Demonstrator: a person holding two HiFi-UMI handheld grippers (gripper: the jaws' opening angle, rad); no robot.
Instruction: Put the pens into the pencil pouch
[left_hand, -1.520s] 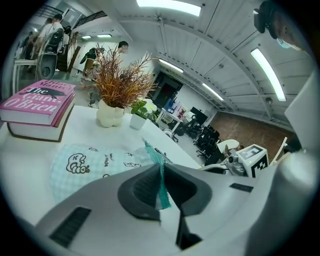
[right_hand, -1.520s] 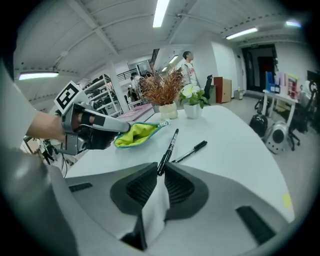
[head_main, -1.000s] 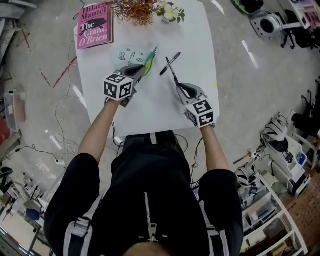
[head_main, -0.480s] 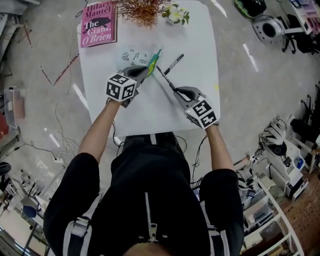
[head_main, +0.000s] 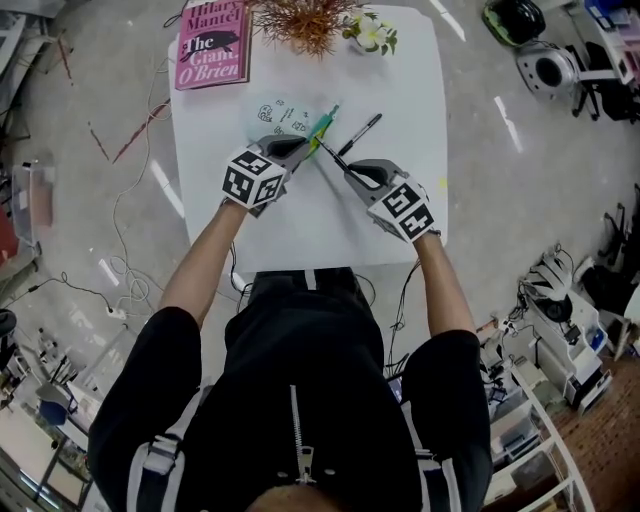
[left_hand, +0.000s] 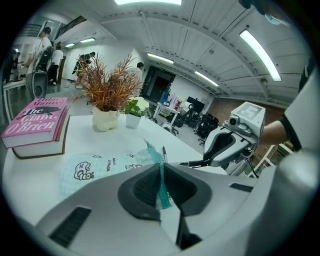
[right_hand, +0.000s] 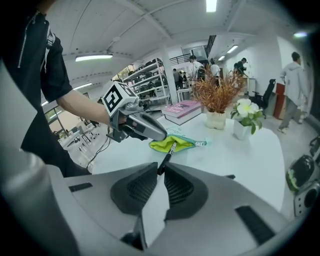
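White table (head_main: 330, 225), seen from above. Near its middle, pouch (head_main: 282, 112): translucent, doodles on the side, teal zipper, yellow-green lining showing at the mouth.

Left gripper (left_hand: 161, 171) at the near end of pouch, fingers together, clamped on the teal zipper edge. Mouth gaping toward the other gripper.

Right gripper (right_hand: 161, 172) just right of the left one, marker cube up. Fingers almost together, clamped on the rear end of a black pen (right_hand: 168, 155). Slanted up-left in head view, tip at the pouch mouth; touching the lining or just inside, cannot tell which.

Also a second pen (head_main: 360, 133), black, flat on table just right of pouch, apart from both grippers.

Far-left corner: pink book (head_main: 212, 45). Along far edge: dried plant (head_main: 305, 15) in a white vase, with a small pot (head_main: 370, 33) of white flowers beside it.

Below table: person in black top, bare forearms out to both grippers. Cables on the floor at left.
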